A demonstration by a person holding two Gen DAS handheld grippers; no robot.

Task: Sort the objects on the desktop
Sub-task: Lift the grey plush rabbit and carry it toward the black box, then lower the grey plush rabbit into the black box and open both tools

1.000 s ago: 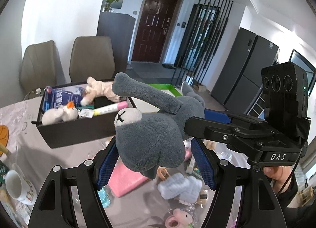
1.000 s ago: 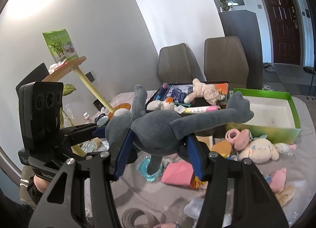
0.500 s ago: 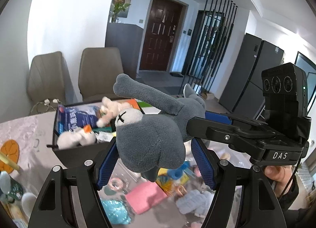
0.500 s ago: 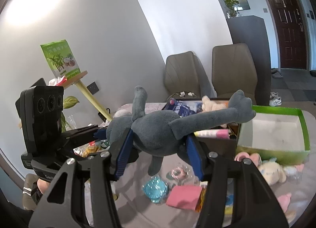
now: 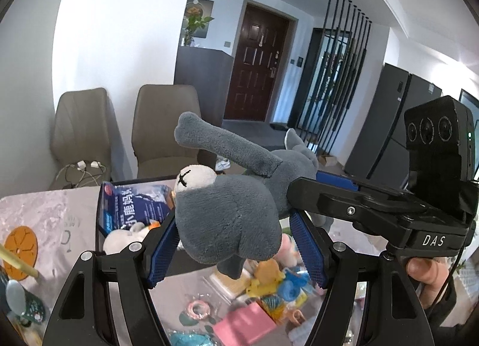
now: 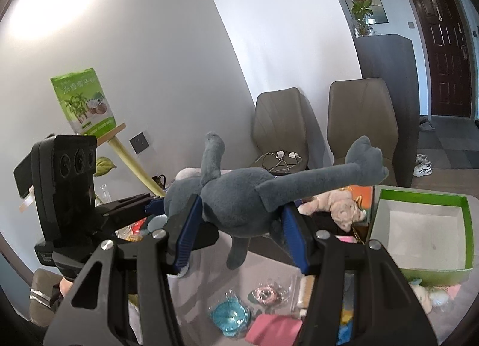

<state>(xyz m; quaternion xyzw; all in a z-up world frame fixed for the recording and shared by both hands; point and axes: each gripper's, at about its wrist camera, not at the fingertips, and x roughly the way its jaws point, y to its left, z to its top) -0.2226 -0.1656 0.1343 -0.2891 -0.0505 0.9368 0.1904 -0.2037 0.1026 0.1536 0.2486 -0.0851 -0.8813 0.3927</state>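
Observation:
A grey plush toy with long limbs hangs in the air above the table, held by both grippers. My left gripper is shut on its head end; its white eye patch faces up. My right gripper is shut on its body, and one long arm sticks out to the right. The right gripper's body crosses the left wrist view; the left gripper's body shows in the right wrist view. A black box with a blue packet and small plush toys lies behind and below the toy.
A green box with a white bottom stands right of the black box. Loose small items lie on the table below: a pink pad, a teal item, a pink ring. Two beige chairs stand behind the table.
Both grippers have risen with the grey plush toy, and moved toward the black box. The table items now lie lower in both views.

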